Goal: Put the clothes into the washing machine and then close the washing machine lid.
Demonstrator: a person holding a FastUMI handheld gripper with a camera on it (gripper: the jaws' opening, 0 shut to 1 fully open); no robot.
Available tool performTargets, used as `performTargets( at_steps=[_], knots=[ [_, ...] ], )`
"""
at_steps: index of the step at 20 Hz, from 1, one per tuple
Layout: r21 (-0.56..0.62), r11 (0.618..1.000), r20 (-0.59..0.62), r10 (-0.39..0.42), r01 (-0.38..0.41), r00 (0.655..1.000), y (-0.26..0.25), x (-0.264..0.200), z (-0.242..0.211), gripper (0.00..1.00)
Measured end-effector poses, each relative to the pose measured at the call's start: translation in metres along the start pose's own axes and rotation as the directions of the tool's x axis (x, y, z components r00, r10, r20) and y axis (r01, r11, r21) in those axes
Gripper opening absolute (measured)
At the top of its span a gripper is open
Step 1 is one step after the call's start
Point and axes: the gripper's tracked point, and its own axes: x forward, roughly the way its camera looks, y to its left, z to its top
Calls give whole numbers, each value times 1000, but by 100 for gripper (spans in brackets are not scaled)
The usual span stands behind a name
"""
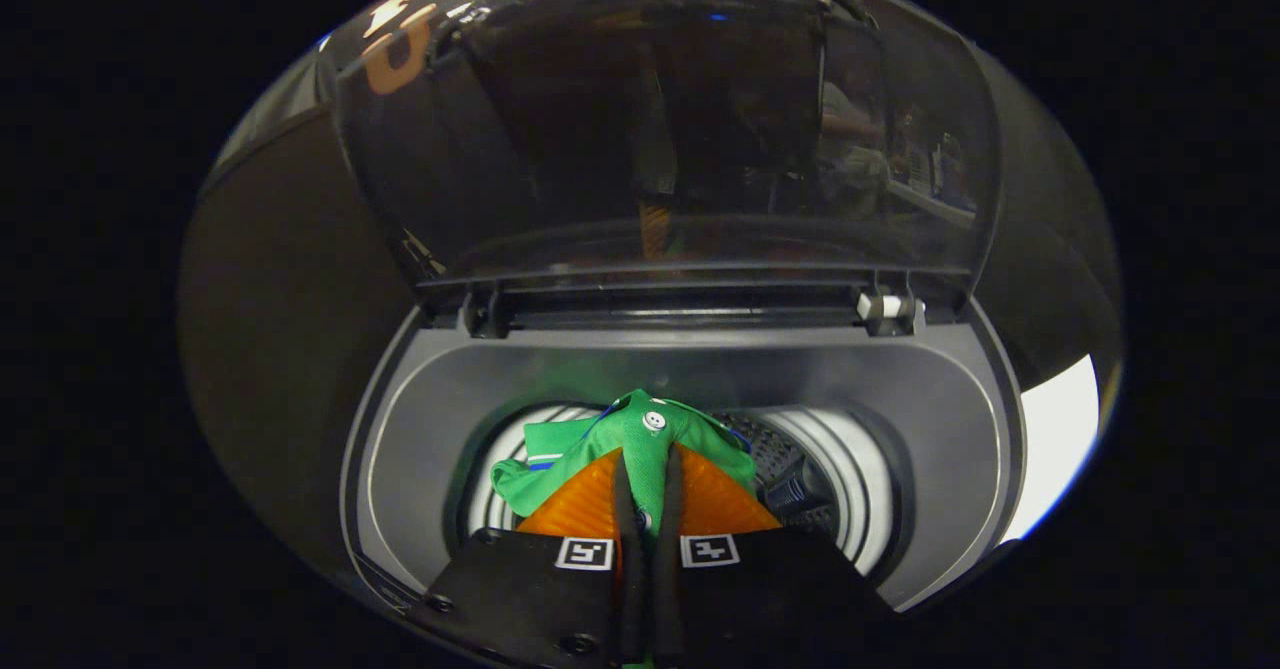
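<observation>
A green garment [600, 441] with a white button and thin blue-and-white trim is pinched between my two fingers. My gripper [648, 454] is shut on it, holding it right over the round mouth of the washing machine drum [850, 479]. The cloth bunches up around and ahead of the fingertips, hiding the middle of the drum. The machine's dark see-through lid [660, 119] stands raised upright behind the opening, held by hinges at its base.
A grey rim [420, 449] surrounds the drum opening. The right hinge carries a white block [885, 306]. Dark machine body and booth wall lie to the left; a bright white patch [1060, 439] shows off to the right of the machine.
</observation>
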Motion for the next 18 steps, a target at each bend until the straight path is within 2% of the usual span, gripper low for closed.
performTargets(
  at_steps=[4,10,18],
  knots=[
    [26,995,-139,-91,96,986,-15,16,-22,11],
    [12,994,-193,-102,107,976,-14,24,-27,13],
    [25,991,-224,-124,132,967,-16,21,-36,92]
  ],
)
